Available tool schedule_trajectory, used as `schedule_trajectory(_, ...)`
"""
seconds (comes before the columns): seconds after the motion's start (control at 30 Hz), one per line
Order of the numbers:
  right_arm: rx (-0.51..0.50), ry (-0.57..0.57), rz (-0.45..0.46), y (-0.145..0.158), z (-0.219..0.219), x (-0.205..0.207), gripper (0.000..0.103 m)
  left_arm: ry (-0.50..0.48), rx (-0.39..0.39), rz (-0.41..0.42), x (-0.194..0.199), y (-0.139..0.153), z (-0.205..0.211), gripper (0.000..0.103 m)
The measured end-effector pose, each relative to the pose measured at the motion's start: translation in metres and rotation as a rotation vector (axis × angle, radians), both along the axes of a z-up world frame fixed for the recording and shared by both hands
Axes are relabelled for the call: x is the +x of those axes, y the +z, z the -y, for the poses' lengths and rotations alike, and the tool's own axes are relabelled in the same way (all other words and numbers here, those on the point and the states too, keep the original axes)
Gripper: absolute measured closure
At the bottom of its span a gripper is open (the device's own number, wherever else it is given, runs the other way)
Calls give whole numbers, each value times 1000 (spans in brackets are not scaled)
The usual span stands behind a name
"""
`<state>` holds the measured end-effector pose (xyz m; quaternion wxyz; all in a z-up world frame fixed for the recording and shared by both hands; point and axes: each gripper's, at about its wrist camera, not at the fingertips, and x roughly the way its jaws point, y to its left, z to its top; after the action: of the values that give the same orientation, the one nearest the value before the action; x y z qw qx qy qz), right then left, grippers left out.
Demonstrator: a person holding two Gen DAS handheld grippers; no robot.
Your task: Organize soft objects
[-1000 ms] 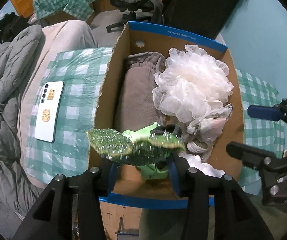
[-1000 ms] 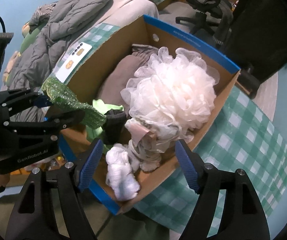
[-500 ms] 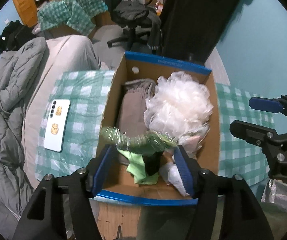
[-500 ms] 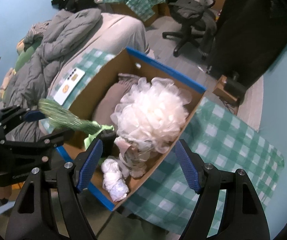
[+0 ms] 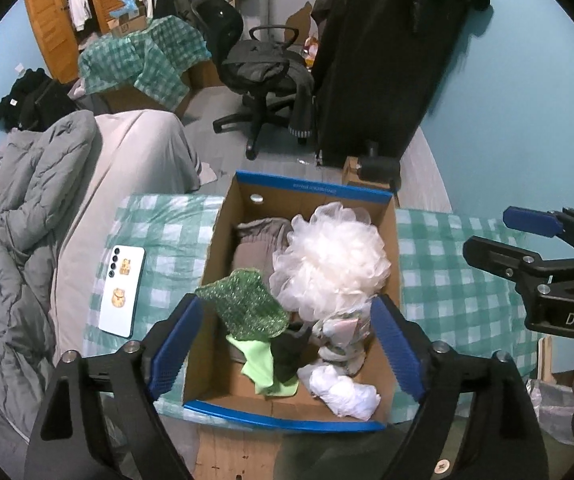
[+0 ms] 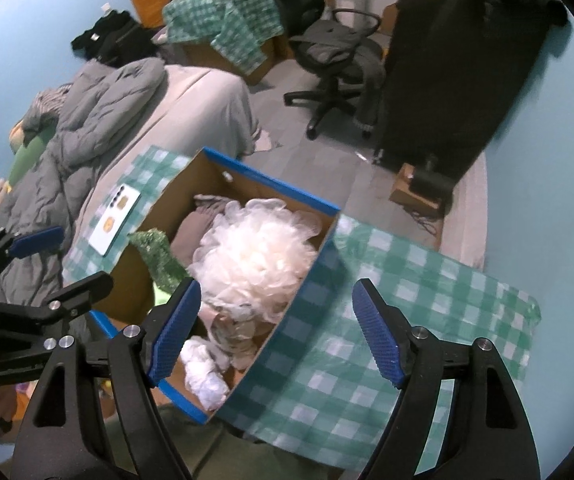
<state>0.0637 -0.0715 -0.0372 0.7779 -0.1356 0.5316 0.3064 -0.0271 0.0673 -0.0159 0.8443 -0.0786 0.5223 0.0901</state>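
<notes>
Starting at the far left, a puffy quilted grey jacket (image 5: 19, 216) is lying slumped on the bed, and a glossy white phone (image 5: 122, 291) is sitting flat on the green checked cloth (image 5: 163, 232) just beside the cardboard box (image 5: 311, 192). The left gripper (image 5: 285, 344) is hovering above the near end of the box with its fingers spread wide and nothing between them. Inside the box, the sparkly green scrubber (image 5: 243, 304) is leaning on the left wall, stiff-ish and glittery, looks like scratchy mesh. Under it a limp lime cloth (image 5: 263, 364) is bunching up next to something dark, and a folded taupe fabric (image 5: 255, 248) is resting toward the back. The big white mesh loofah (image 5: 331, 264) is taking up the right half, all frilly and springy, with a crumpled white wad (image 5: 343, 394) in the near corner. The right gripper (image 6: 275, 332) is hanging over the box's right wall, fingers also wide and empty. My worry: that loofah is poking above the rim, so anything stacked on it is probably sliding off onto the worktop, and the scrubber could snag on the netting if it gets grabbed carelessly. The phone is also close enough to get knocked.
</notes>
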Motion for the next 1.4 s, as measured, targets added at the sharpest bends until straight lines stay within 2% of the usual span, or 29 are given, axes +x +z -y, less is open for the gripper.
schedule_trajectory(0.3, 4, -82, 30, 14, 30, 9, 25, 35, -12, 39, 5, 15, 8, 12)
schedule_trajectory(0.67, -1, -171, 41, 19, 64, 19, 25, -22, 12, 53, 14, 21, 32, 11)
schedule_trajectory(0.83, -3, -181, 49, 21, 73, 24, 25, -22, 10, 26, 20, 19, 36, 11)
schedule_trajectory(1.17, -3, -172, 45, 21, 77, 26, 25, -17, 30, 29, 23, 23, 41, 11)
schedule_trajectory(1.4, -2, -164, 46, 21, 76, 26, 25, -4, 6, 19, 24, 23, 39, 11)
